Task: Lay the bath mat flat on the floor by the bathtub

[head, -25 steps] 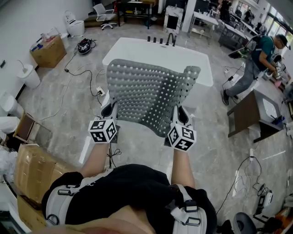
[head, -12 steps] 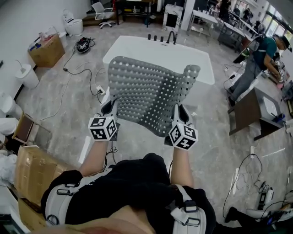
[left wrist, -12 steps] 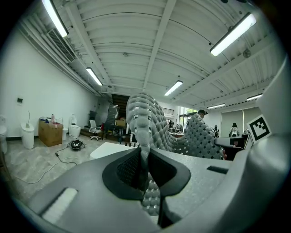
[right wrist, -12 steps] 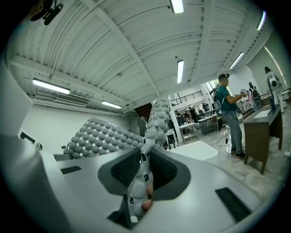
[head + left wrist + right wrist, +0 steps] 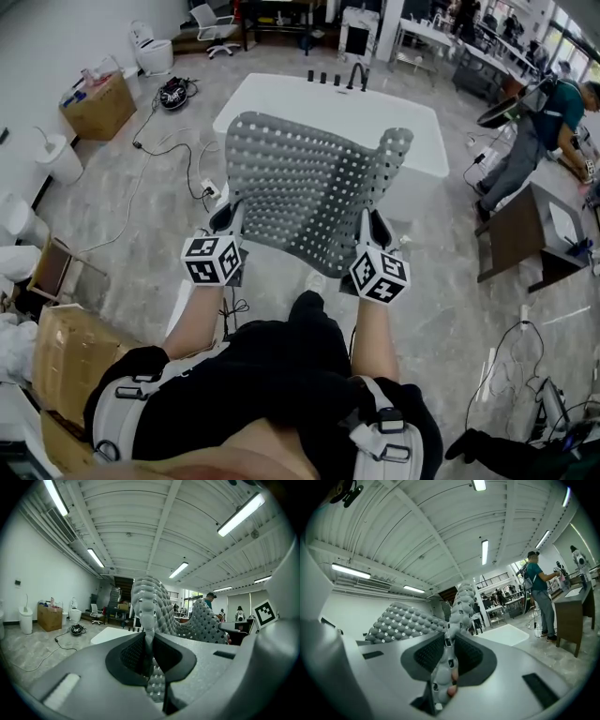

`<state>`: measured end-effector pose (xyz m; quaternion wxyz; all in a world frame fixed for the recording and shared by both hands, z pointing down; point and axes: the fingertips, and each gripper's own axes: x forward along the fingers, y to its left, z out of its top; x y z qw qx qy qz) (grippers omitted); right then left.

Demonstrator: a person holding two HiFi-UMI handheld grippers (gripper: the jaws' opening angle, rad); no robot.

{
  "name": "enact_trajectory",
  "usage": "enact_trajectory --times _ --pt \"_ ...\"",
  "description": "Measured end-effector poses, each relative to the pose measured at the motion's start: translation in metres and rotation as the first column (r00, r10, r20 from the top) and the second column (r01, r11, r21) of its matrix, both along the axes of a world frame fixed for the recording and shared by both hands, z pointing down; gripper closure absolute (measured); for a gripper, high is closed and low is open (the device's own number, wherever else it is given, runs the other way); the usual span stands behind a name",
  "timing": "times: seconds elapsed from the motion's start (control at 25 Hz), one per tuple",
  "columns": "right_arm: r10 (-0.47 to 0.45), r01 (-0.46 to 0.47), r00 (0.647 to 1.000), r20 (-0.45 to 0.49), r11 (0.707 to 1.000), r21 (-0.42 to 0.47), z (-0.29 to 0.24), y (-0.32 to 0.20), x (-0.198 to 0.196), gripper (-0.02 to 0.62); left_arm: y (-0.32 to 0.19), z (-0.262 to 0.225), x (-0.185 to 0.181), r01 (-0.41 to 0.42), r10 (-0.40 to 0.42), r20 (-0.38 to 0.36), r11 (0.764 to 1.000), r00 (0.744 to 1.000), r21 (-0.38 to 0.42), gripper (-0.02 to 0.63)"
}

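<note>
Head view: the bath mat (image 5: 309, 192) hung spread in the air, above the floor (image 5: 131, 234), likely held taut so it could go down flat. The left tongs (image 5: 226, 221) held its 7 o'clock corner and the right tongs (image 5: 371, 231) its 5 o'clock corner. The bathtub (image 5: 375, 117) lay beyond, at 12 o'clock.

Left gripper view: the jaws were nearly closed, pinching the mat's edge, which rose toward 12 o'clock.

Right gripper view: the same narrow pinch on the mat.
</note>
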<state>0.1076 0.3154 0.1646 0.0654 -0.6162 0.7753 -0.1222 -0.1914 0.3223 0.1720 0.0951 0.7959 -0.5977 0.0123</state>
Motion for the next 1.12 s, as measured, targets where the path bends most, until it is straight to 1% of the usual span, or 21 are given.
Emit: enact_trajectory --times 0.16,0.36,0.64,0.84,0.96,1.12 --pt "0.0 0.0 1.0 0.012 1.0 0.003 0.004 -0.037 0.0 0.525 -0.036 0.004 -0.001 0.003 -0.003 0.001 1.0 1.0 0.0 0.569" --pt "0.003 -0.003 1.0 0.024 1.0 0.002 0.009 -0.093 0.012 0.523 -0.091 0.008 0.01 -0.001 0.001 0.013 1.0 1.0 -0.006 0.569" --pt "-0.024 0.025 0.999 0.035 0.999 -0.034 0.006 -0.205 0.029 0.523 -0.198 0.003 0.034 0.01 -0.009 0.041 0.999 0.999 -0.042 0.569" --pt "-0.039 0.04 0.998 0.04 0.998 -0.039 0.0 -0.282 0.051 0.523 -0.275 -0.002 0.053 0.021 -0.018 0.041 0.998 0.999 -0.058 0.569" --pt "-0.039 0.041 0.998 0.044 0.998 -0.04 0.0 -0.322 0.061 0.523 -0.314 -0.001 0.064 0.009 -0.007 0.041 0.998 0.999 -0.058 0.569" --pt "-0.052 0.054 0.998 0.036 0.997 -0.052 -0.003 -0.361 0.063 0.523 -0.354 -0.001 0.07 0.01 -0.007 0.036 0.997 0.999 -0.072 0.569"
